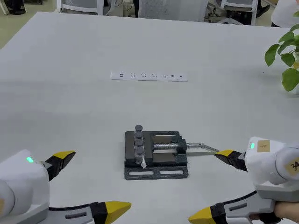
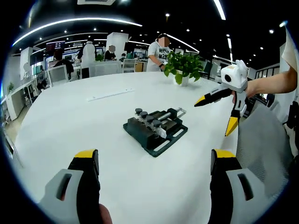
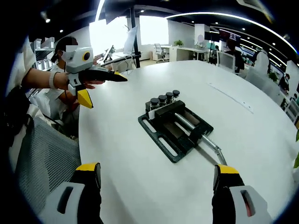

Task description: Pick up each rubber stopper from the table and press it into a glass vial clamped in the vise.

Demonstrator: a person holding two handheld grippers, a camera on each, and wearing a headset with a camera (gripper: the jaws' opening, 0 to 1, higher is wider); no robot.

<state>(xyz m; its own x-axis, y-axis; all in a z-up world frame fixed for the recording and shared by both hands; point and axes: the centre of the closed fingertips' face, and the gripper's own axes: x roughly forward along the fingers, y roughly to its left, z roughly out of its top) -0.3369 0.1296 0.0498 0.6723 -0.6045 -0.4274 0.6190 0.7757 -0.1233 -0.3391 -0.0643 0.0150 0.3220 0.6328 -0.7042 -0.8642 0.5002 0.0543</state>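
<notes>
Four dark-capped vials (image 1: 138,144) are clamped in a row in the vise (image 1: 159,173); the left gripper (image 1: 96,181) and right gripper (image 1: 209,185) are held spread wide, grasping nothing.

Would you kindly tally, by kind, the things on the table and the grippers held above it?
vise: 1
stoppered vials: 4
power strip: 1
potted plant: 1
grippers: 2, the left gripper and the right gripper
Total: 9
</notes>
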